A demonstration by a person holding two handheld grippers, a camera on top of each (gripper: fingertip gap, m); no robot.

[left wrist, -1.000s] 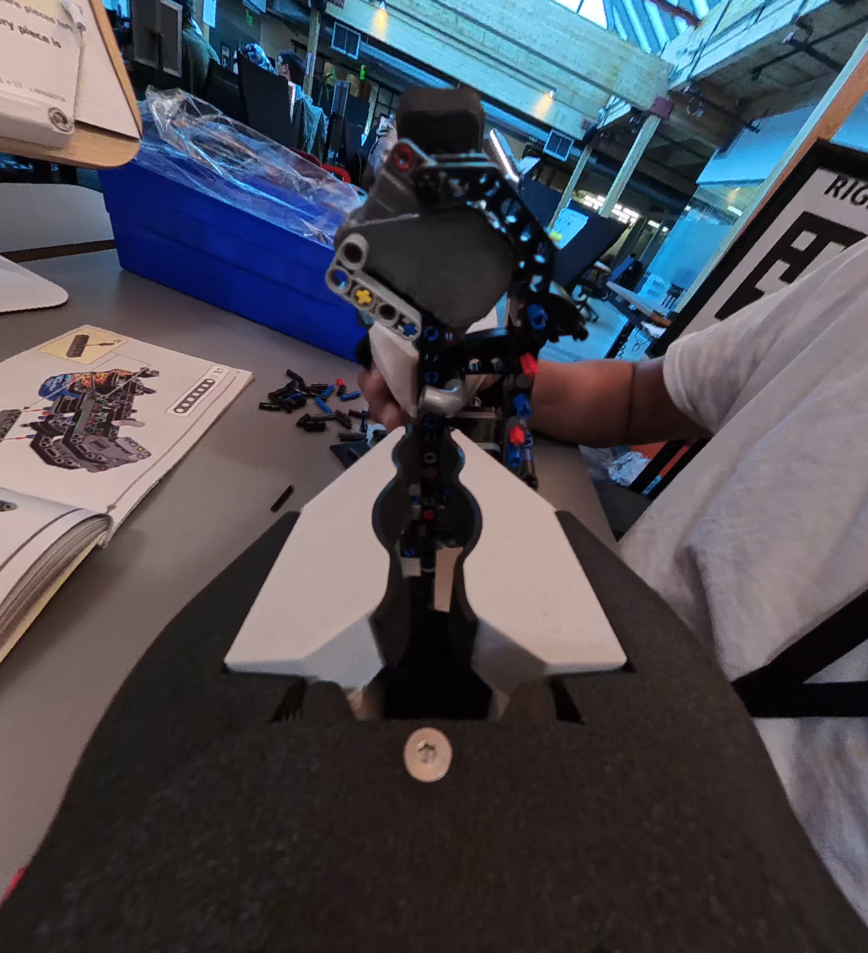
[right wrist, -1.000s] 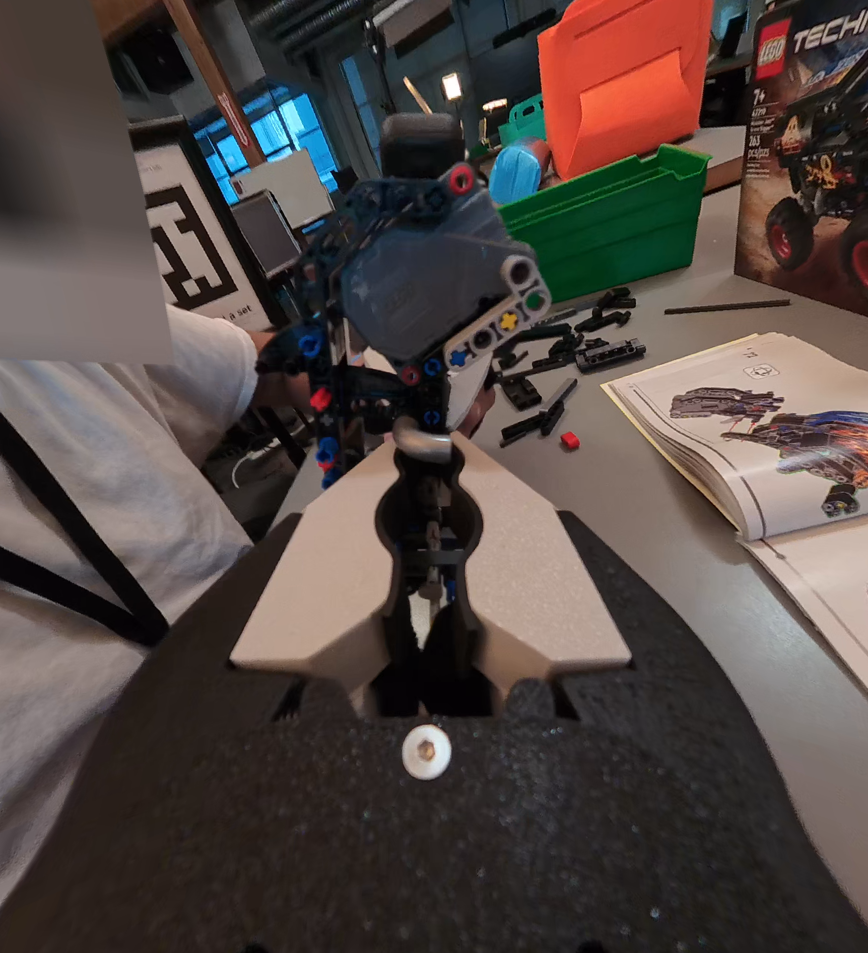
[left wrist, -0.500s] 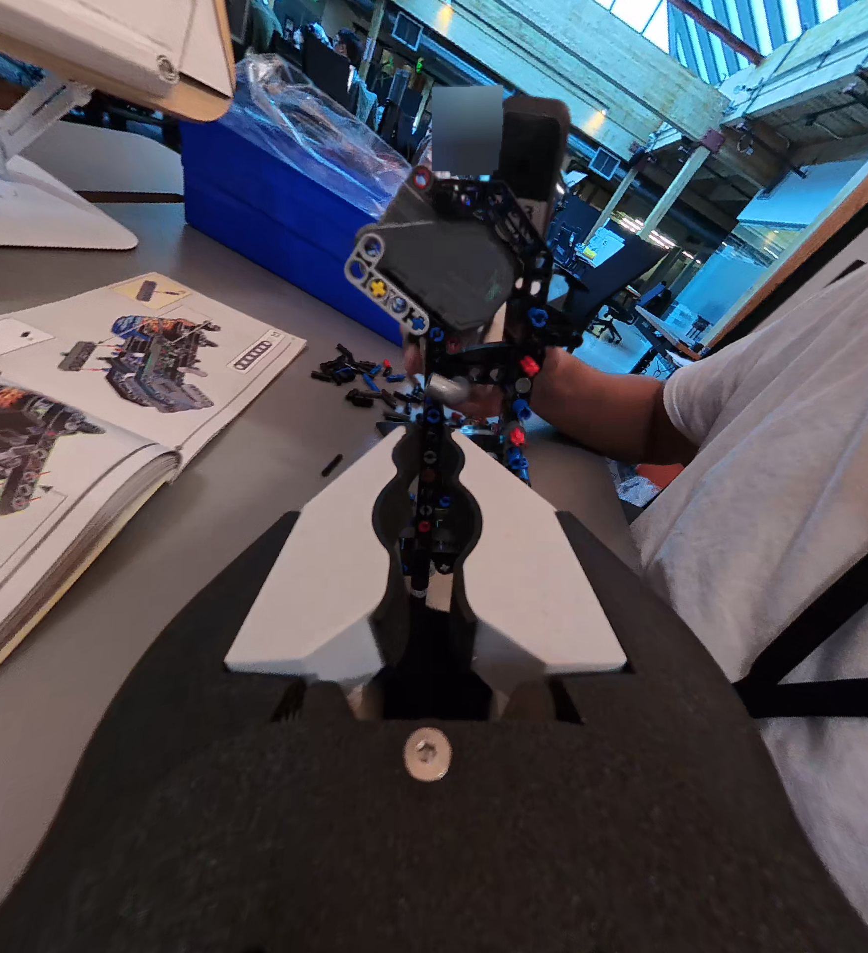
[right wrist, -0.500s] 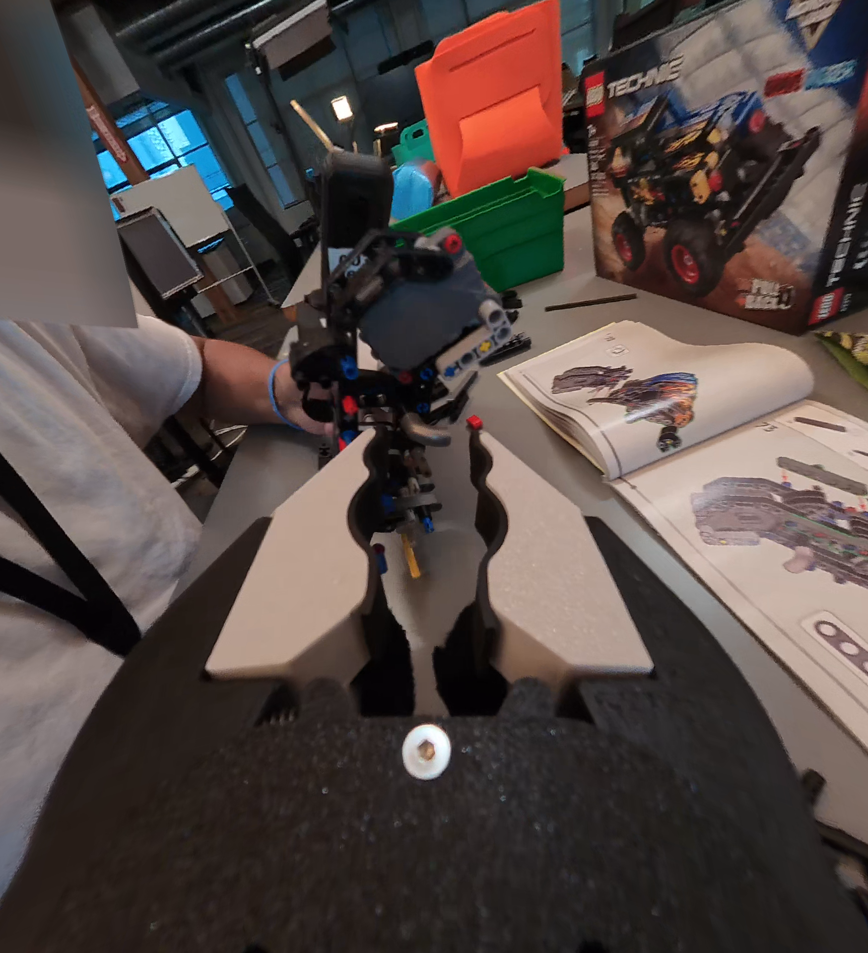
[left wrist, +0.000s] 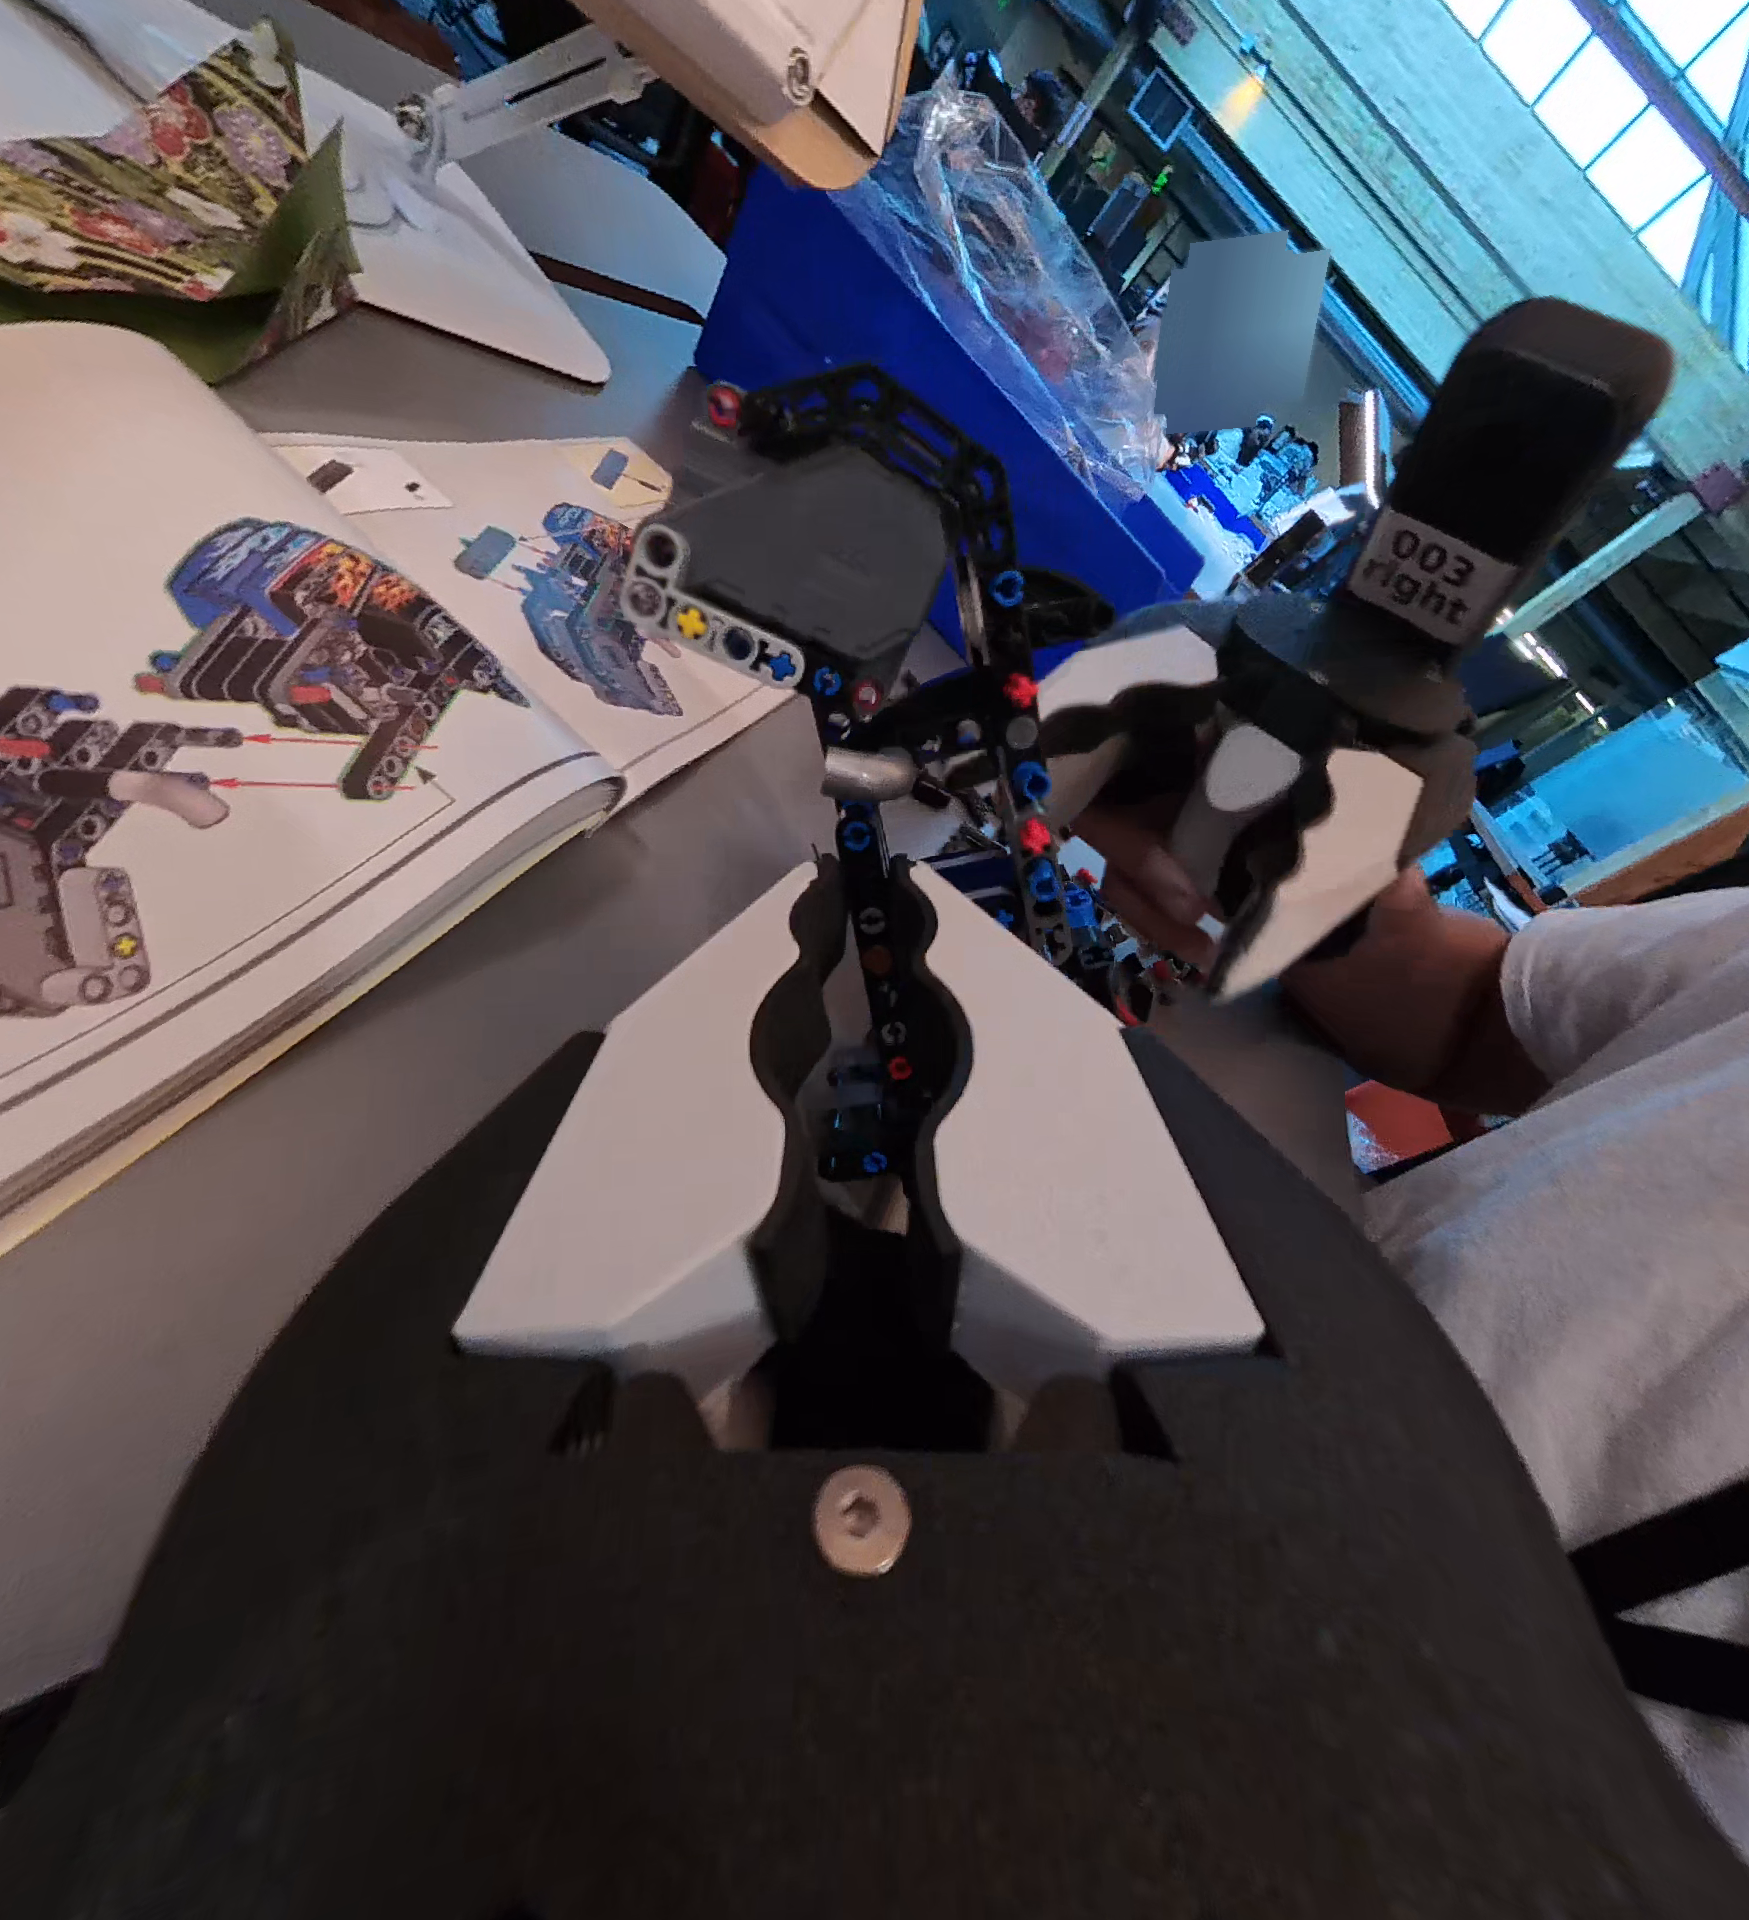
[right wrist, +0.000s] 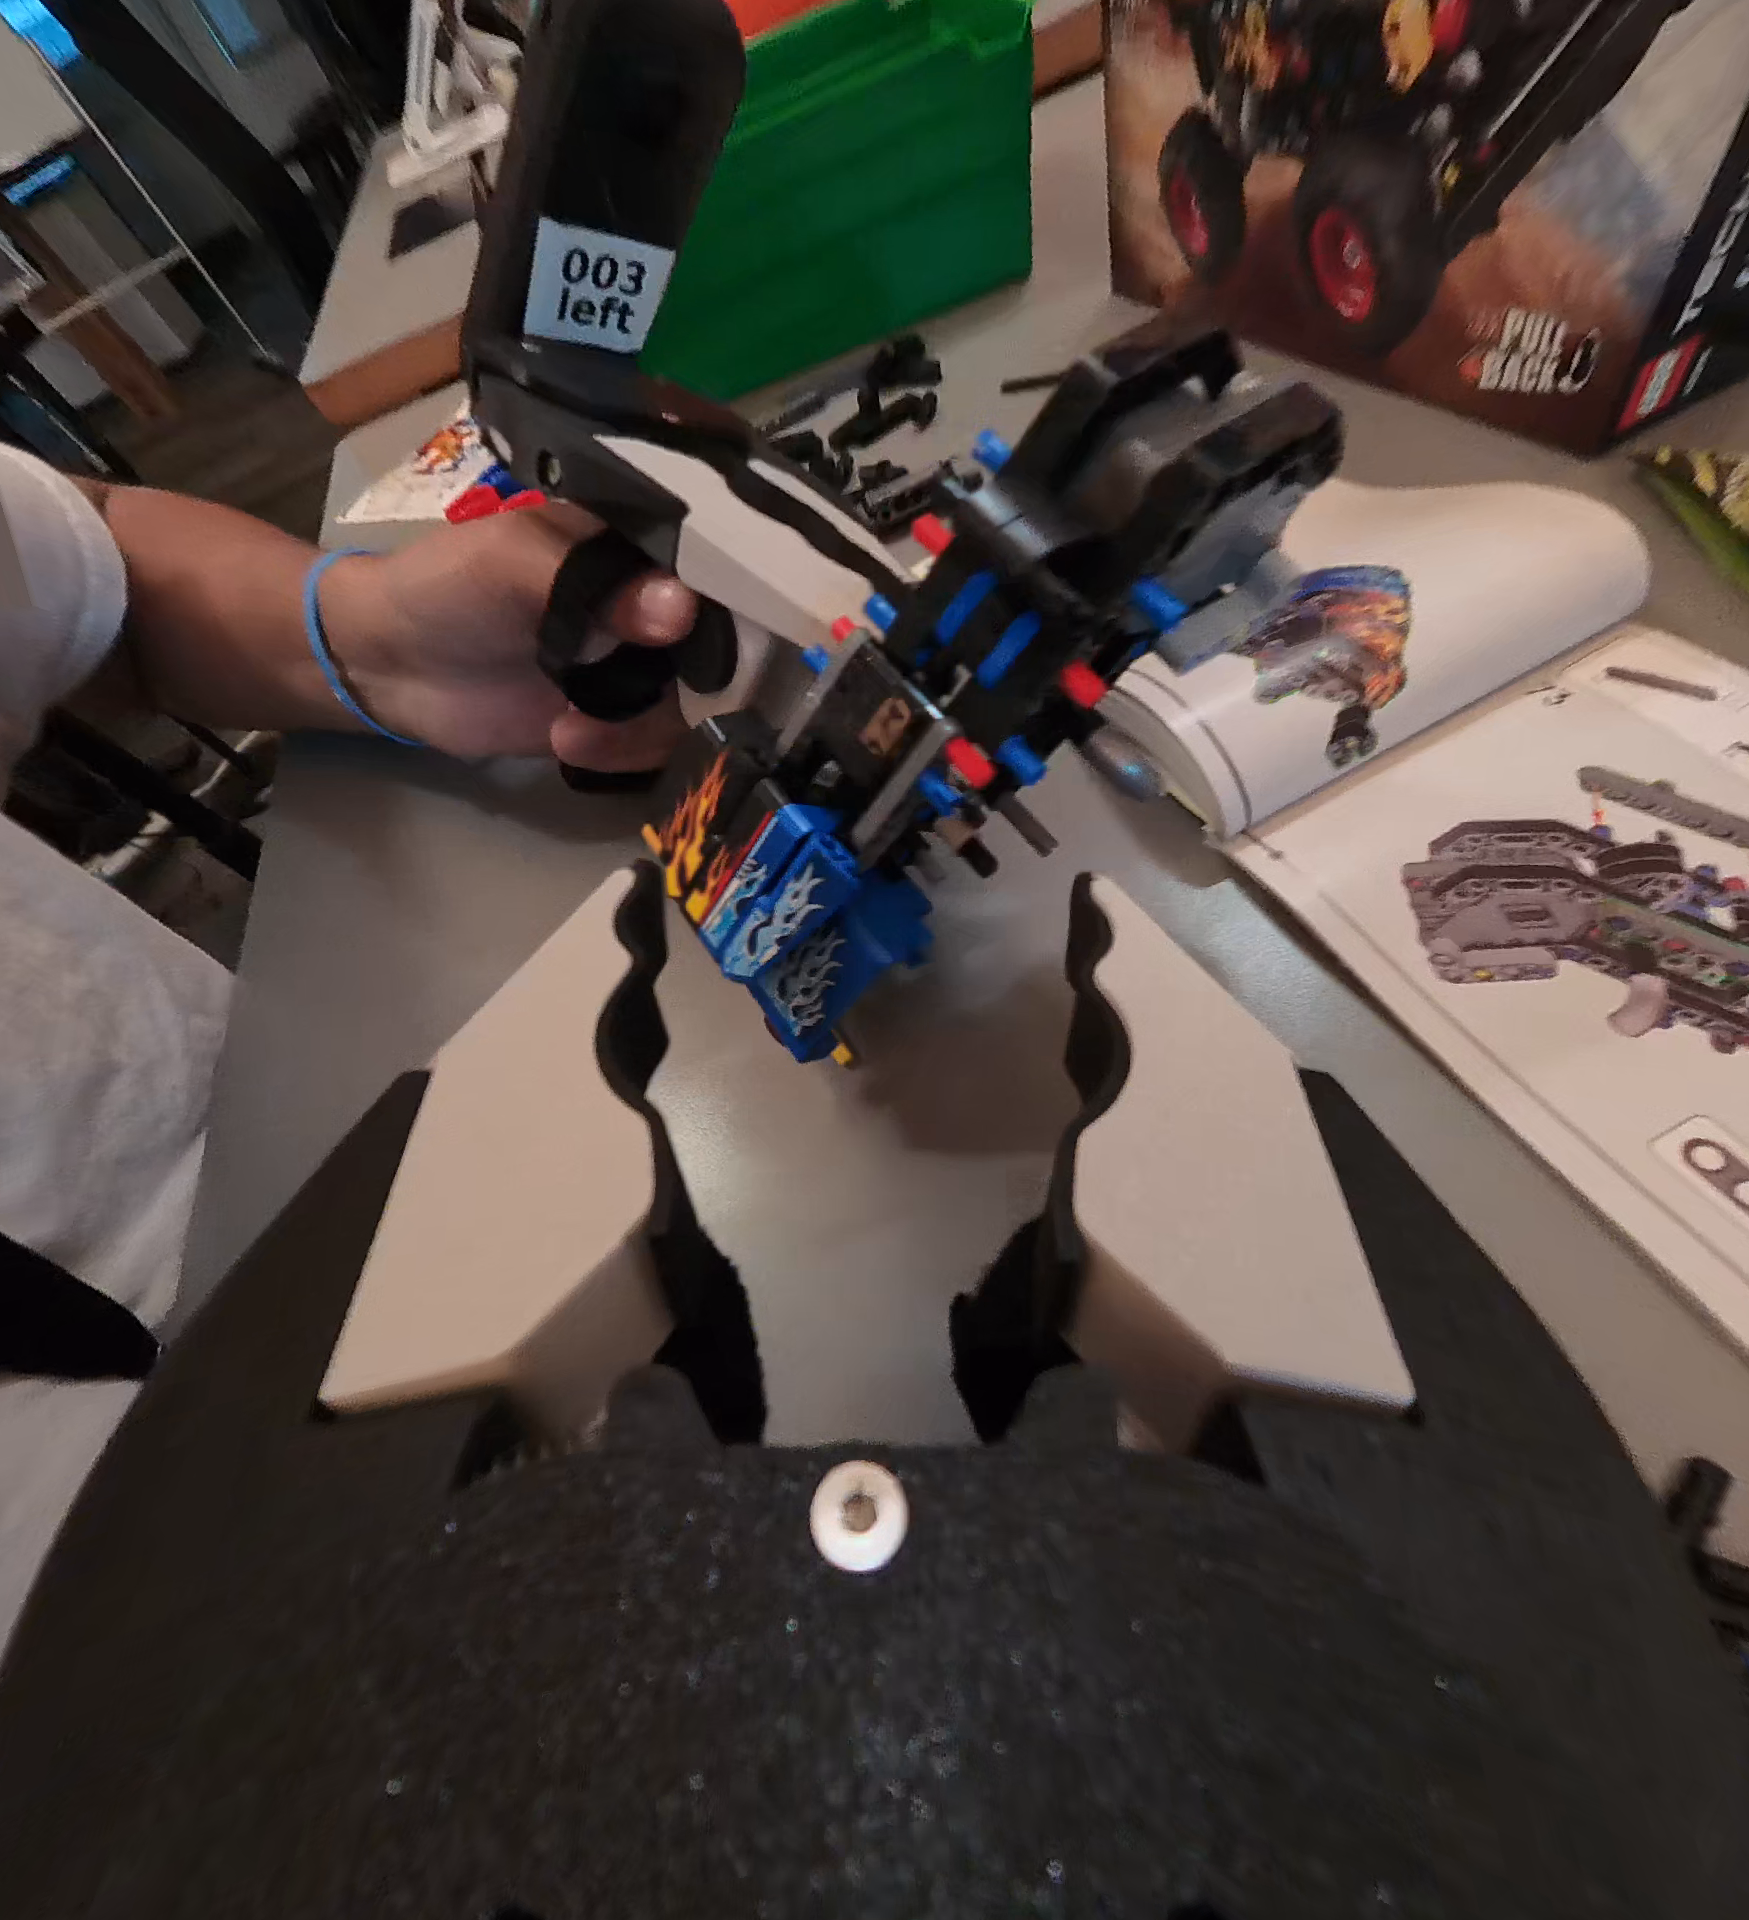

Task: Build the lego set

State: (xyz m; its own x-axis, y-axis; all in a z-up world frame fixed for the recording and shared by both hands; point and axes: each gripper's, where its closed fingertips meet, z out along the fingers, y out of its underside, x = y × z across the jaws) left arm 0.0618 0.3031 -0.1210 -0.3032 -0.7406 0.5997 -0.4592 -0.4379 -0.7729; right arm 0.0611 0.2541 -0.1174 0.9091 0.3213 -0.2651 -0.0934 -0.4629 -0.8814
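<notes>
My left gripper (left wrist: 865, 883) is shut on the black beam frame of the half-built lego truck (left wrist: 828, 592), which has a dark grey block at its top and blue and red pins. In the right wrist view the same model (right wrist: 953, 686) shows a blue flame-printed part at its low end, held above the table by the left gripper (right wrist: 849, 592). My right gripper (right wrist: 865, 894) is open and empty, just in front of the model. It also shows in the left wrist view (left wrist: 1254, 810), off to the model's right, apart from it.
The open instruction booklet (left wrist: 257, 727) lies left of the model; it also shows at the right (right wrist: 1576, 883). A blue bin (left wrist: 849, 312), a green bin (right wrist: 870, 177) and the set's box (right wrist: 1472, 208) stand behind. Loose black parts (right wrist: 870, 426) lie on the grey table (right wrist: 413, 935). The grippers' ends are close to 6 cm from one another.
My right gripper has opened, let go of the model and pulled back to the right. My left gripper keeps the model and has swung it left, toward the booklet.
</notes>
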